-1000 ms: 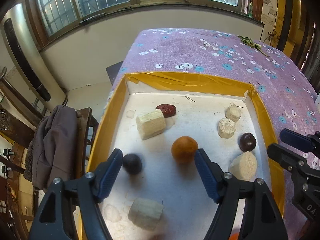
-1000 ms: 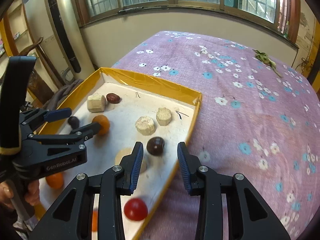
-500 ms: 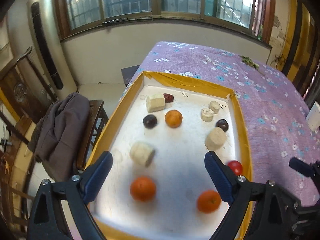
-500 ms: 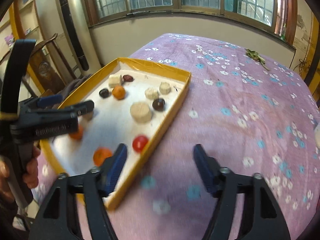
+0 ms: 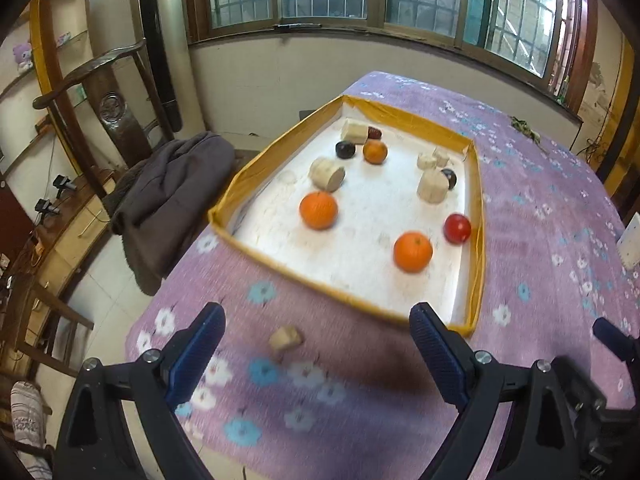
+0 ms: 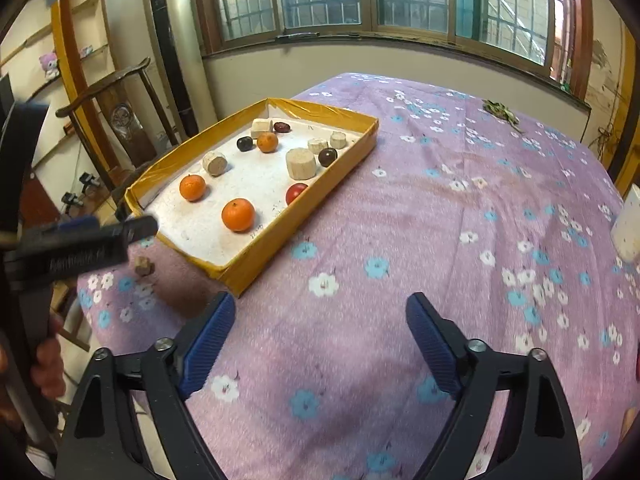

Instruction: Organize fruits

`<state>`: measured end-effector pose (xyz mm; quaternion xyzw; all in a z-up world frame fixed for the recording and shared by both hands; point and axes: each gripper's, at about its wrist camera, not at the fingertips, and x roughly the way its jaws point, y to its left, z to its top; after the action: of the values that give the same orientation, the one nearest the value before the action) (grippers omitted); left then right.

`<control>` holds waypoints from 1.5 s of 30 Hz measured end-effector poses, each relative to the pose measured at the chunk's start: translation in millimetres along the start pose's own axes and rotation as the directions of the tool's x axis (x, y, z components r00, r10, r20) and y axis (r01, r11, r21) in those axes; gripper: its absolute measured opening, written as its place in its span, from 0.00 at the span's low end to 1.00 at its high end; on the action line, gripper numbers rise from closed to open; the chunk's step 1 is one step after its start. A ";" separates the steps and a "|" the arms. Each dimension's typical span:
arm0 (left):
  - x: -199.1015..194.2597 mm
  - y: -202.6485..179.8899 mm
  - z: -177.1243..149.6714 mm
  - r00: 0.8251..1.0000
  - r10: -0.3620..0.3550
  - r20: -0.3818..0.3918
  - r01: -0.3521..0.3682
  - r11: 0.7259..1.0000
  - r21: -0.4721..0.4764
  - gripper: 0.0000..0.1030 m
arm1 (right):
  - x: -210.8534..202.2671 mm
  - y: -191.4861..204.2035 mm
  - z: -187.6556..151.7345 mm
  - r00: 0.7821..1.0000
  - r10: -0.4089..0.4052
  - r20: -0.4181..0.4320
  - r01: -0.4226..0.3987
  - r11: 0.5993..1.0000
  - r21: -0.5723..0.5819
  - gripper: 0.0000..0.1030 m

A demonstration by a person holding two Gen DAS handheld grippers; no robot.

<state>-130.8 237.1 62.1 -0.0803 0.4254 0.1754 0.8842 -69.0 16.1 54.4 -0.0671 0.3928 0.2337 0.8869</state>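
Note:
A yellow-rimmed tray (image 5: 280, 148) (image 6: 256, 258) lies on the purple flowered cloth. In it are three oranges (image 5: 319, 210) (image 5: 413, 251) (image 5: 375, 151), a red tomato (image 5: 457, 228) (image 6: 295, 193), dark plums (image 5: 345, 149) (image 6: 327, 156), a red date (image 5: 374, 133) and several pale cut pieces (image 5: 327, 174) (image 6: 301, 164). A small pale piece (image 5: 285, 338) (image 6: 144, 266) lies on the cloth outside the tray. My left gripper (image 5: 316, 352) is open and empty, held above the cloth short of the tray. My right gripper (image 6: 318, 340) is open and empty over bare cloth to the tray's right.
The table's near-left edge (image 5: 148, 320) drops to the floor. A wooden chair with a dark coat (image 5: 172, 184) stands to the left. A white object (image 6: 628, 228) lies at the right edge of the cloth. Green leaves (image 6: 500, 112) lie at the far side.
Both grippers have pulled back and up from the tray, so the whole tray now shows. The right gripper's jaws have opened wider. The fruits have not moved.

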 end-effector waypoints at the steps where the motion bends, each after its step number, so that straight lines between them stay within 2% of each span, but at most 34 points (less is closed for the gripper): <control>1: -2.5 0.5 -4.0 1.000 0.005 0.002 -0.005 1.000 0.004 0.92 | -3.7 0.2 -1.6 1.000 -0.009 0.005 0.009 1.000 0.000 0.89; 5: -6.9 1.0 -15.0 1.000 -0.030 -0.004 0.030 0.999 0.032 0.92 | -13.4 4.6 -4.7 0.998 -0.060 0.026 0.061 0.998 -0.008 0.98; 10: -10.1 0.5 -22.3 0.997 -0.077 0.019 0.075 0.994 0.077 0.92 | -18.0 6.4 -5.9 0.990 -0.136 0.037 0.135 0.990 0.032 1.00; 16: -12.8 20.6 -23.5 0.980 -0.174 0.092 0.173 0.985 0.027 0.92 | -17.6 13.8 -11.3 0.985 -0.170 0.034 0.165 0.980 0.113 1.00; 20: -4.7 26.3 -18.2 0.990 -0.130 0.053 0.128 0.991 0.048 0.92 | -15.9 21.9 -17.5 0.982 -0.188 0.020 0.183 0.974 0.132 1.00; 22: -4.0 28.7 -18.2 0.993 -0.102 0.057 0.098 0.993 0.064 0.92 | -13.0 25.5 -20.3 0.981 -0.193 0.002 0.191 0.972 0.138 1.00; 29: -14.2 37.3 -18.9 0.986 -0.126 0.107 0.116 0.989 0.096 0.92 | -10.3 39.4 -29.1 0.977 -0.211 -0.034 0.214 0.965 0.153 1.00; 32: -14.7 38.3 -17.0 0.981 -0.170 0.095 0.160 0.981 0.106 0.92 | -12.9 44.9 -30.7 0.974 -0.225 -0.031 0.227 0.962 0.152 1.00; 41: -16.5 33.9 -16.6 0.968 -0.244 0.060 0.233 0.961 0.146 0.92 | -20.1 51.9 -31.4 0.968 -0.248 -0.021 0.248 0.955 0.165 1.00; 45: -15.3 30.1 -14.7 0.969 -0.238 0.070 0.226 0.962 0.153 0.91 | -22.8 53.1 -31.9 0.966 -0.256 -0.020 0.256 0.951 0.175 1.00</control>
<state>-161.7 257.0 65.0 -0.0580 0.3856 0.0429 0.9198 -128.3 45.1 52.7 -0.0387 0.3989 0.0814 0.9126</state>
